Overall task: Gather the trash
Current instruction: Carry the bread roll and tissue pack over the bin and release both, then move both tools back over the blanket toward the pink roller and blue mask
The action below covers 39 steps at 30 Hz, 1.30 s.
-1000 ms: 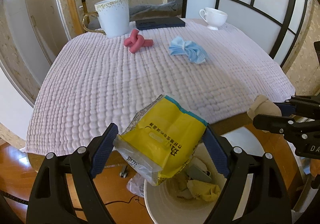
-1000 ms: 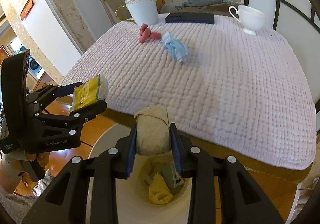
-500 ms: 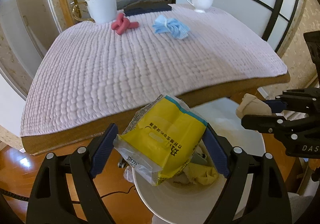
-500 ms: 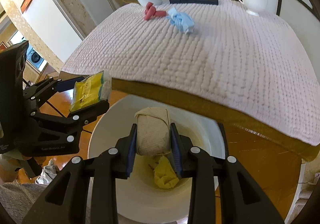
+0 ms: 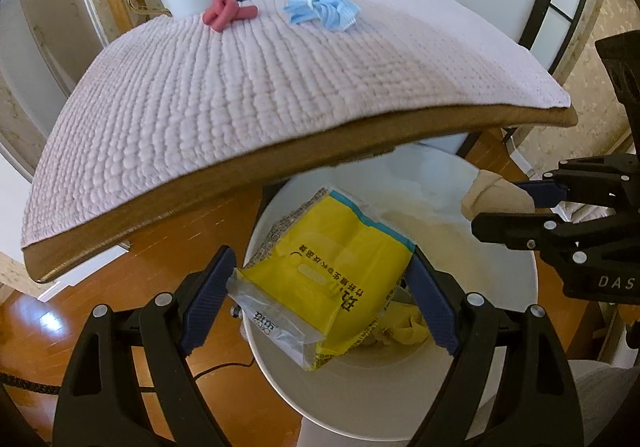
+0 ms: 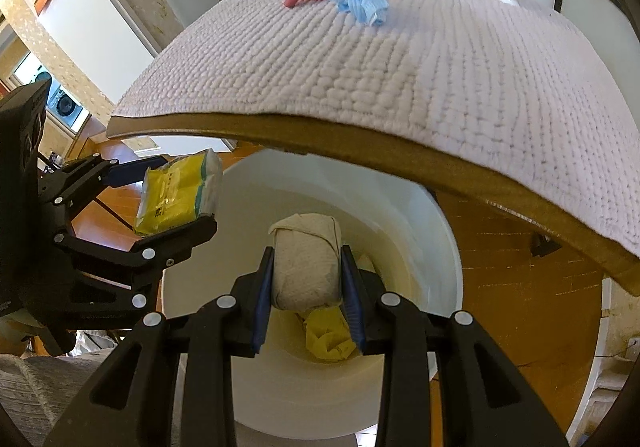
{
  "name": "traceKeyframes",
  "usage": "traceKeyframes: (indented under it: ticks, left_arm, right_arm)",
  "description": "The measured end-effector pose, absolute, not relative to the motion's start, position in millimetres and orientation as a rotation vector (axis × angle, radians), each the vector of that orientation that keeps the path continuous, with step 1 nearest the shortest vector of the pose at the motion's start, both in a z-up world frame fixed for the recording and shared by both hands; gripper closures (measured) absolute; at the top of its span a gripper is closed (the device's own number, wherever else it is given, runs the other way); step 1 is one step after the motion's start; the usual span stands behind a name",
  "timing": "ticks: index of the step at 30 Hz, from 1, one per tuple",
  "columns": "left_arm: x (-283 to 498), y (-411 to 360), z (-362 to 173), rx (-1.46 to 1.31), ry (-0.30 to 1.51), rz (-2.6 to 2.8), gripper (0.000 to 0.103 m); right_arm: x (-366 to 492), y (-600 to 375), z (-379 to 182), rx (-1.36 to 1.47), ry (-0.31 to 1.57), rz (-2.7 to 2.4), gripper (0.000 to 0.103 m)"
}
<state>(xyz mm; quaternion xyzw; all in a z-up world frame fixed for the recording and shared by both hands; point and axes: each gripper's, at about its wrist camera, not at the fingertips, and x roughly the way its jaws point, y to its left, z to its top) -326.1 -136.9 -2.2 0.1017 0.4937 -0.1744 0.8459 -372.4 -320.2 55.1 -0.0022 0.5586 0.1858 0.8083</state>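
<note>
While each tool clamps trash, the yellow packet (image 5: pixel 332 275) lies crosswise, the paper wad (image 6: pixel 306 263) lengthwise

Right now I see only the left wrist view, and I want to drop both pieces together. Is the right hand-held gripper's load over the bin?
Observer: Yes. In the right wrist view the beige paper wad, clamped in the right hand-held gripper, hangs over the opening of the white bin.
Operator: And my packet, seen from that side?
Observer: The yellow packet in the left hand-held gripper appears over the bin's left rim, not its centre.
Operator: What is under the wad?
Observer: A crumpled yellow scrap lies in the bin directly below it.
</note>
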Motion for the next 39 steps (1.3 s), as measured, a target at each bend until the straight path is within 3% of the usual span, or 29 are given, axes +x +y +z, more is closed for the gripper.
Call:
traceKeyframes:
  ticks: [23, 27, 37, 39]
  left_arm:
    - [-319.4, -153.8, -41.8, 0.24, 1.123, -0.478, 0.017]
    - [-321.2, -159.4, -45.3, 0.253, 1.124, -0.488, 0.013]
    - [-321.2, -158.0, -28.9, 0.266, 1.077, -0.501, 0.011]
    - [-320.4, -152.0, -13.9, 0.244, 1.064, -0.496, 0.011]
  right_arm:
    - [-363.5, -328.1, 14.9, 0.045, 1.264, 0.338, 0.071]
    - [-362.7, -334.0, 15.6, 0.069, 1.258, 0.321, 0.048]
    - [-361.0, -342.3, 36.7, 0.056, 1.204, 0.294, 0.037]
    - [-362.0, -344.9, 51.4, 0.04, 1.167, 0.278, 0.029]
